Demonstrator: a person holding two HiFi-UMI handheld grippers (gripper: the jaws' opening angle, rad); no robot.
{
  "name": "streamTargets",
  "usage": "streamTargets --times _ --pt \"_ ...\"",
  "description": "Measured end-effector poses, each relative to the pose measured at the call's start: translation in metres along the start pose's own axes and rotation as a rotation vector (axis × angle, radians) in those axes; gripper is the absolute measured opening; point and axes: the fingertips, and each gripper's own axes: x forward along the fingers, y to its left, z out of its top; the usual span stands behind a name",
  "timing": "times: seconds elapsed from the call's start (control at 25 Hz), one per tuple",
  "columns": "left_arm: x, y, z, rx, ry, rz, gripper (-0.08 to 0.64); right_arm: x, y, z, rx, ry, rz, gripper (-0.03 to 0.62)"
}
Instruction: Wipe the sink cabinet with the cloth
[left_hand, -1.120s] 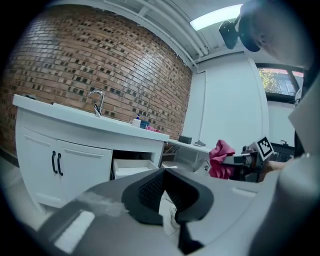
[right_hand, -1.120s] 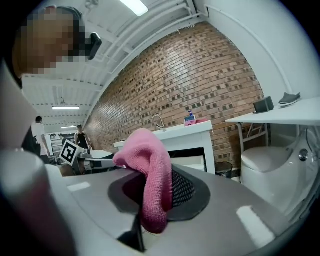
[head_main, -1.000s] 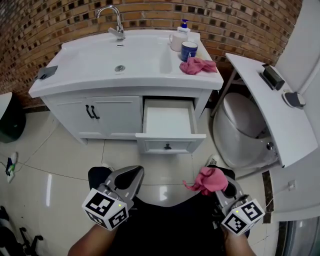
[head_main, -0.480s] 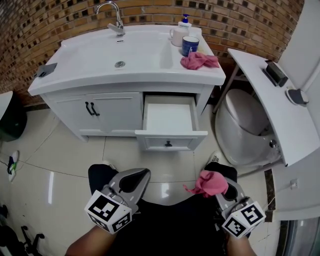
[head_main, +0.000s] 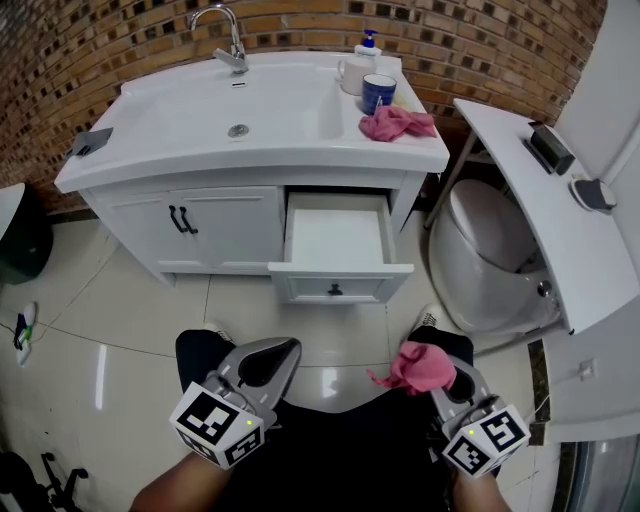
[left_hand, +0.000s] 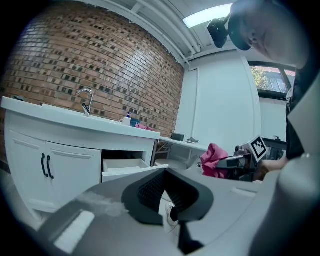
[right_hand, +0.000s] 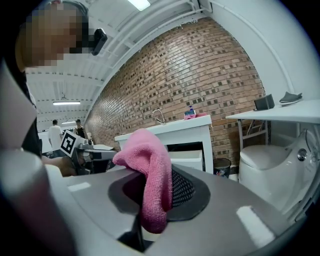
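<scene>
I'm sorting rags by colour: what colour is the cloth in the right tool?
The cloth is pink; right gripper view shows it best.

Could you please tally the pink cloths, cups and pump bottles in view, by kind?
Pink cloths: 2, the countertop cloth and the held cloth in the right tool
Cups: 2, the white cup and the blue cup
Bottles: 1, the pump bottle
Total: 5
</scene>
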Motion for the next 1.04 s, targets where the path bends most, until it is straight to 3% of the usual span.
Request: streamTargets --times 1.04 --pt "0.0015 0.004 -0.0003 0.001 0.0 0.002 0.006 0.0071 -0.007 -0.0039 -0.017 0.017 -0.015 0.077"
